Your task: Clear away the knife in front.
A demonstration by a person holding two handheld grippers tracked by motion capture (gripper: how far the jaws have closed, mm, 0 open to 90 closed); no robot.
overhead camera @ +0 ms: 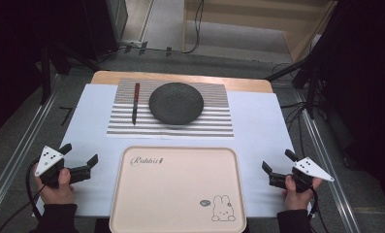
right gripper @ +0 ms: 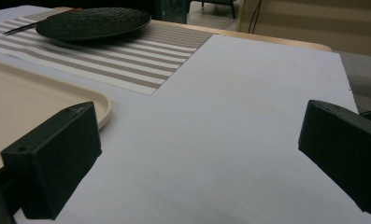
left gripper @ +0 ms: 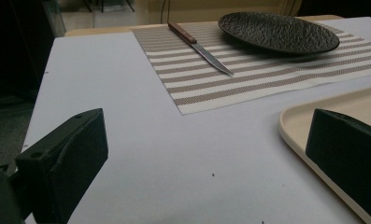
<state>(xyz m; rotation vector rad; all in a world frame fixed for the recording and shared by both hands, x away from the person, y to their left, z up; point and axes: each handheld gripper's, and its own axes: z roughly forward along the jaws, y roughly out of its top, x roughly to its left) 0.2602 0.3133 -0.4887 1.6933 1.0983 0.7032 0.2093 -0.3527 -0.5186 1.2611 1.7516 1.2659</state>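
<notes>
Your left hand-held gripper and right hand-held gripper: jaws wide apart, holding nothing. Between them, the beige tray on the desk.

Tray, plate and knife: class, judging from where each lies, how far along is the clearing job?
Nothing looks done: the tray is bare. The plate and the knife both lie on the striped mat. Nothing is in hand: the left gripper and the right gripper rest beside the tray, jaws open. Probably left: moving both onto the tray.
</notes>
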